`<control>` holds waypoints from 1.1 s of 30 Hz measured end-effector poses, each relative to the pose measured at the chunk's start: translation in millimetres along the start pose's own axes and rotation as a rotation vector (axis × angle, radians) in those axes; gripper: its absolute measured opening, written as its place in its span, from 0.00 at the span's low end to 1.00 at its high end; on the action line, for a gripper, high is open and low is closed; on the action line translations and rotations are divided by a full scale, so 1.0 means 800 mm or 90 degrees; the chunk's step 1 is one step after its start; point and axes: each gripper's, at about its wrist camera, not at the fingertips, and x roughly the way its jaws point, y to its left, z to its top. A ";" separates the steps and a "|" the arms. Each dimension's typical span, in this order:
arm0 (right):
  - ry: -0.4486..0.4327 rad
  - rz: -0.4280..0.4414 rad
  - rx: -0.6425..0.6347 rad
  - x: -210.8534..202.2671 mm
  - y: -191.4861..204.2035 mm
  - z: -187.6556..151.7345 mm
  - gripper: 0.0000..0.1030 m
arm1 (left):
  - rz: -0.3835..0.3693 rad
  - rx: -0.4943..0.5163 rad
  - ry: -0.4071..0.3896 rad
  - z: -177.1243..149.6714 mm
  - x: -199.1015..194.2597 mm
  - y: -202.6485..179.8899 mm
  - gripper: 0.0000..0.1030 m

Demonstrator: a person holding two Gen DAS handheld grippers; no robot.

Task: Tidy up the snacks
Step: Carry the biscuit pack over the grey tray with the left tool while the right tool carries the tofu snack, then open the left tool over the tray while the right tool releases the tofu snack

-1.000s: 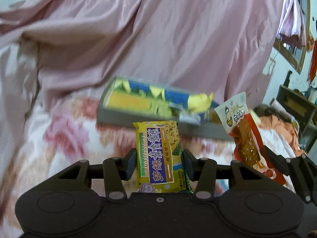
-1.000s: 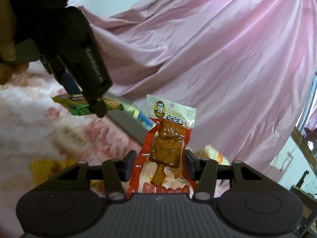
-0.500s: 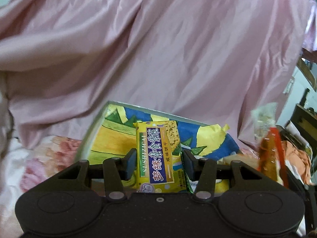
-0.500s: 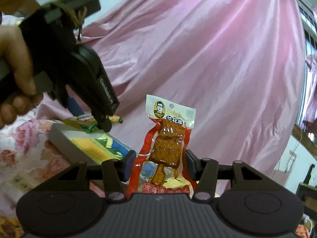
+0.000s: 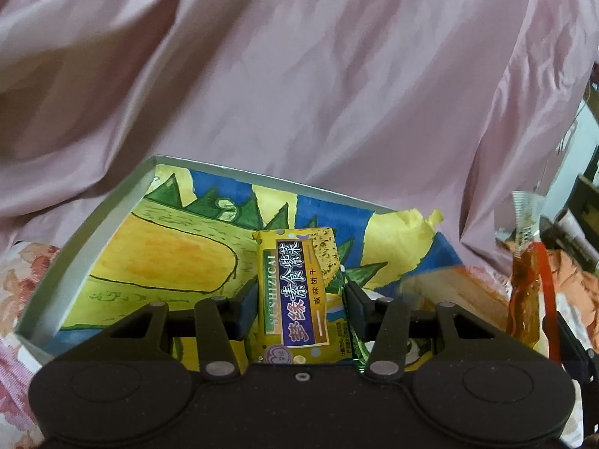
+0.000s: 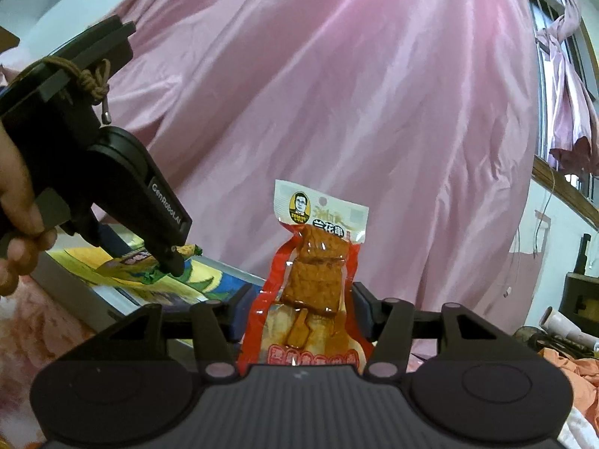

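A shallow grey-walled tray (image 5: pixel 80 232) fills the lower middle of the left wrist view, resting on a flowered bedsheet (image 5: pixel 22 273) in front of draped pink fabric (image 5: pixel 299 75). Its floor carries a bright drawing in yellow, green and blue, and a torn flap of yellow paper (image 5: pixel 408 239) curls up at its far right corner. No loose snack can be made out lying on that floor. The left tongs (image 5: pixel 299 301) hold a yellow biscuit packet (image 5: pixel 295 288) with a purple label upright between their pads, over the tray's near right part. At the right edge of that view the red tofu snack pouch (image 5: pixel 528 262) shows edge-on and blurred. In the right wrist view the right tongs (image 6: pixel 299 308) have this pouch (image 6: pixel 314 273) standing between them at centre frame; their jaws are opening, though the pads still lie against its sides. At the left of this view a hand (image 6: pixel 18 217) grips the left tongs (image 6: pixel 170 262), whose packet (image 6: pixel 146 260) hangs just above the tray (image 6: pixel 75 292).
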 end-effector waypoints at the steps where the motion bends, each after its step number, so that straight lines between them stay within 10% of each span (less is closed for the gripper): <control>1: 0.004 0.001 0.002 0.003 0.004 -0.003 0.58 | 0.002 0.006 0.002 -0.001 0.003 -0.001 0.49; 9: 0.035 0.026 0.045 0.013 -0.021 -0.014 0.70 | 0.006 0.021 0.000 -0.003 0.015 -0.003 0.47; 33: 0.083 0.081 -0.015 0.047 0.002 0.031 0.89 | -0.010 -0.052 -0.028 -0.006 -0.043 0.045 0.96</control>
